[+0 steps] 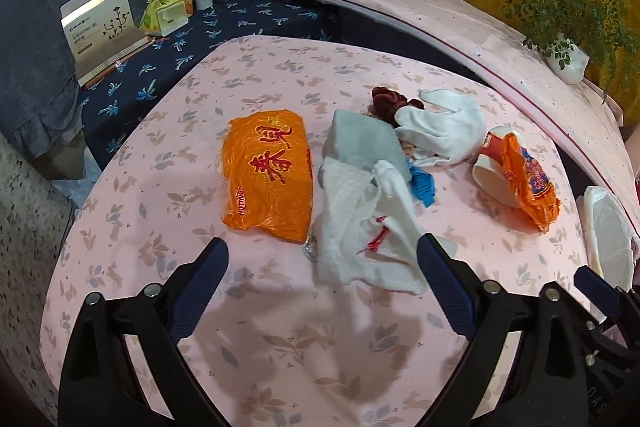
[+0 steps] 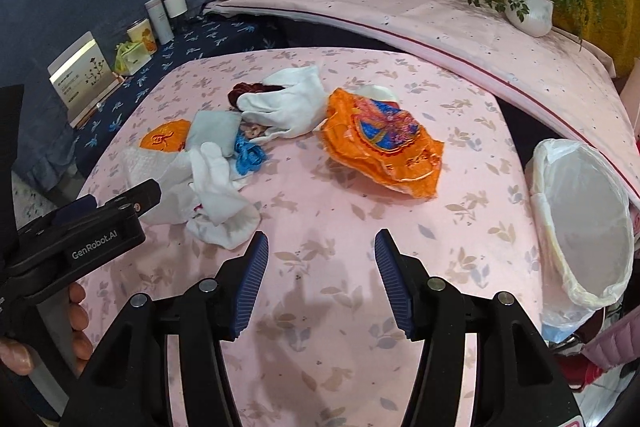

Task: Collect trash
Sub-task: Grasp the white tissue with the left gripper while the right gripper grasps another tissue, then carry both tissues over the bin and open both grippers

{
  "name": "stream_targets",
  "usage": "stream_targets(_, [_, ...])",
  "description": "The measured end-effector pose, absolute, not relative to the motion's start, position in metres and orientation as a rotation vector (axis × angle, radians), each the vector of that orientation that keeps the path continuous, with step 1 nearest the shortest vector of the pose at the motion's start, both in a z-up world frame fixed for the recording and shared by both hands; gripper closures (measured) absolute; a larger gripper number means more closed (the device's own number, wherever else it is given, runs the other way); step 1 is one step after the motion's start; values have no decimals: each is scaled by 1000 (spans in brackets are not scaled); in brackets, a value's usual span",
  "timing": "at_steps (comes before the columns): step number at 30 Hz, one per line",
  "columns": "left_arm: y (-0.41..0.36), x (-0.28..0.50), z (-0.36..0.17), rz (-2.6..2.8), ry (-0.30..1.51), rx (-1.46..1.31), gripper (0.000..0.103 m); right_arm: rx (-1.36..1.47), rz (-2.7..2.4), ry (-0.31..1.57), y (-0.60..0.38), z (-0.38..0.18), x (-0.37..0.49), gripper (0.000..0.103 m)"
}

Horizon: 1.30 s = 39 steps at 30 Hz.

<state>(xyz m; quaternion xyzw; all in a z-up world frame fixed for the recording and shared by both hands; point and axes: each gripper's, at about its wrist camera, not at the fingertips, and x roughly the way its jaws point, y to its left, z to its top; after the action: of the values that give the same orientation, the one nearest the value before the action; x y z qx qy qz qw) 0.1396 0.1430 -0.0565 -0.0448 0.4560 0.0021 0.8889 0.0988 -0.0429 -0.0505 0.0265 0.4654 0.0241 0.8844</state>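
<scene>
Above a pink leaf-patterned tablecloth [image 2: 320,307], the left gripper [image 1: 322,267] and right gripper [image 2: 320,247] both hang with jaws apart, grasping nothing. The left gripper's black body reads "GenRobot.AI". Just beyond lies crumpled white paper towel [image 1: 352,227], then an orange plastic-wrapped packet [image 1: 268,183] with red characters and "HOTLION" read upside down. A crinkled orange wrapper [image 2: 384,147] hides most of a paper cup. A white-lined bin [image 2: 580,219] stands at the table's right edge, partly cut off.
</scene>
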Motion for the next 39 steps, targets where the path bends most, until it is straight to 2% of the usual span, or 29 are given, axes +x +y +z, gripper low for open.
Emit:
stream_targets(7, [155,152,-76,-38,1003,-120,43,46,90,997,-16,-68,114,49])
stream_targets(10, [158,158,-82,-70,1029,-125,61,55,107,1006,-7,-75,124,49])
stream_targets(12, [159,162,-85,-79,1044,-128,79,65,119,1013,-3,-80,130,49])
stream_targets(14, [160,166,-87,-89,1055,-135,84,70,129,1018,2,-83,138,49])
stream_targets(20, [161,169,-84,-106,1044,-125,94,69,148,1031,16,-93,158,49])
stream_targets(21, [160,169,-83,-107,1042,-122,96,65,150,1040,18,-96,160,51])
stream_targets(22, [160,169,-82,-111,1041,-121,97,65,155,1047,19,-98,161,63])
stream_targets(24, [160,167,-79,-116,1032,-120,98,68,165,1064,21,-101,162,77])
stream_targets(27, [159,165,-76,-120,1026,-117,99,77,170,1060,19,-100,157,91])
stream_targets(39, [132,145,-29,-171,942,-123,100,94,114,911,-25,-34,126,93])
